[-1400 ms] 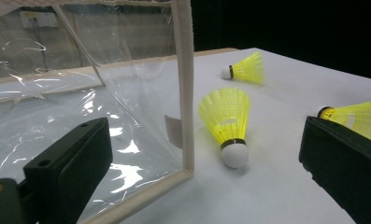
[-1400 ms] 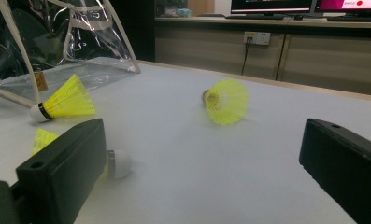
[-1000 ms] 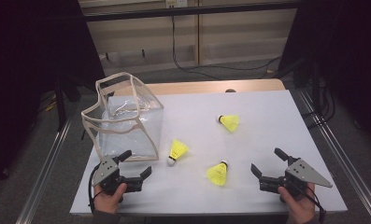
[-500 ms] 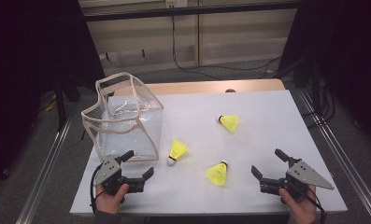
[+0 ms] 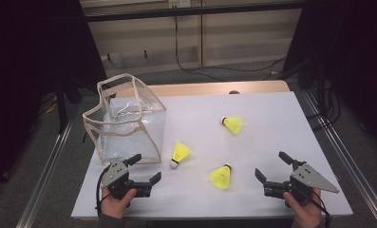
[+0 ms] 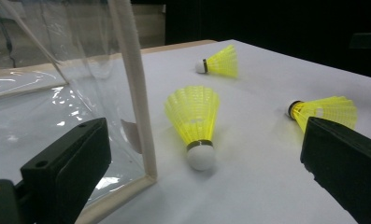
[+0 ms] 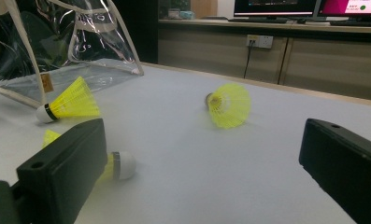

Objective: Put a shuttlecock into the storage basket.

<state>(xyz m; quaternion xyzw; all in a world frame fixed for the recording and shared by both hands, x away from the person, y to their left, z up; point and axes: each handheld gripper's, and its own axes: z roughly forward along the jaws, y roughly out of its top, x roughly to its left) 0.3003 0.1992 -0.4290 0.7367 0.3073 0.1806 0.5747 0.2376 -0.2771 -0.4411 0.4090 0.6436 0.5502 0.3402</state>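
Three yellow shuttlecocks lie on the white table top [image 5: 271,118]: one beside the bag [image 5: 180,153], one nearer the front [image 5: 221,176], one farther back [image 5: 233,124]. A clear plastic bag [image 5: 124,121] with cream trim stands open at the left. My left gripper [image 5: 146,167] rests open at the front left, just before the bag's corner. Along its jaws I see the bag's trim [image 6: 131,84] and the nearest shuttlecock [image 6: 195,116], cork end toward me. My right gripper [image 5: 270,165] is open at the front right, with a shuttlecock [image 7: 117,164] partly hidden behind its left jaw.
The table's wooden far edge [image 5: 210,88] lies past the white top. Metal rails [image 5: 347,156] run along both sides. Beyond the table are a cabinet wall with a socket [image 7: 261,41] and cables on the floor.
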